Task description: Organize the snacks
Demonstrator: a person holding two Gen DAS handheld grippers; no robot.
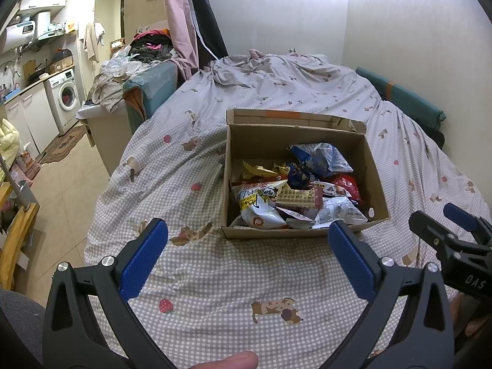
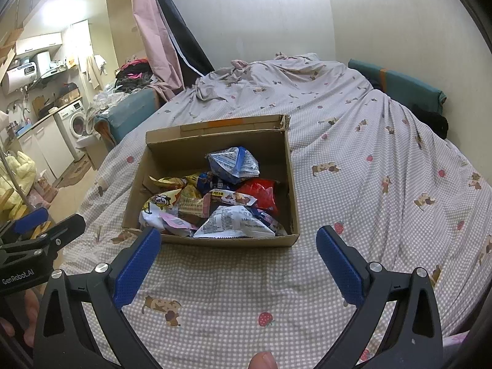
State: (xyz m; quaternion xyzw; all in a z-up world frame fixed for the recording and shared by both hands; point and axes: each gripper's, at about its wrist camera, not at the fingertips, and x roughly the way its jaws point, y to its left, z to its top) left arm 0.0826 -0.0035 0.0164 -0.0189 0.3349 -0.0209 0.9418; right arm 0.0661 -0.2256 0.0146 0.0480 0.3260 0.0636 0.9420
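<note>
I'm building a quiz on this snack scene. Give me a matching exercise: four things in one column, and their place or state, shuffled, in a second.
Things:
1. cardboard box
2. red snack bag
3. blue-and-white snack bag
4. left hand-held gripper

Places or states:
A. open, holding nothing, short of the box
B. toward the back of the box, atop the pile
C. on the checked bedsheet, flaps open
D. against the box's right wall

Pairs: 1-C, 2-D, 3-B, 4-A
</note>
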